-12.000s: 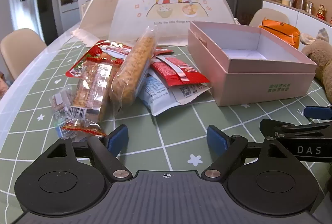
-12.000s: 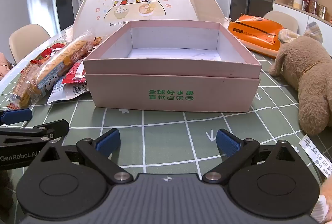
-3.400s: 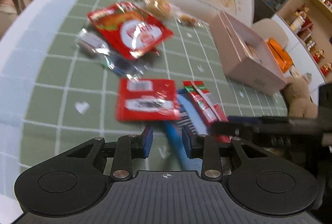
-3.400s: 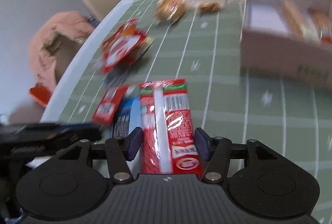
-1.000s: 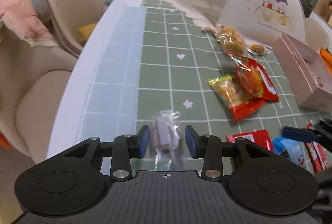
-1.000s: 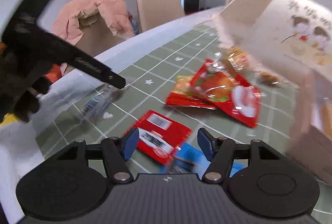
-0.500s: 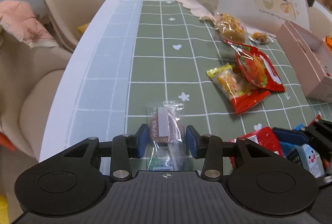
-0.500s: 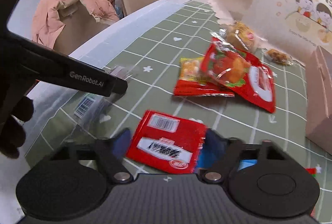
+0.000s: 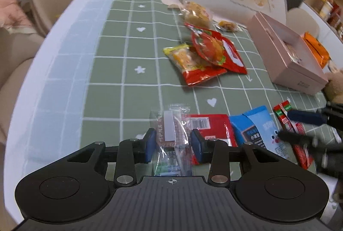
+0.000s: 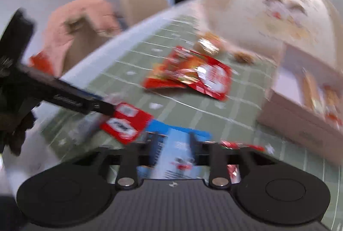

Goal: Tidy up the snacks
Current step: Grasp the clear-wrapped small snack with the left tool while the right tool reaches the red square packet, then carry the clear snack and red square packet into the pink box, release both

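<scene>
Snacks go boxward best if the closing left tool [image 9: 172,143] squeezes its clear crinkly cookie packet [image 9: 171,134] firmly while the opening right tool [image 10: 171,145], straddling the blue foil pouch [image 10: 178,145], re-grips squarely.

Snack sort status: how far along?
Done: a few snacks sit in the pink box. In hand: left gripper closing on the clear-wrapped snack; right gripper opening, blue packet between its jaws. Left: red packets on the table.
</scene>
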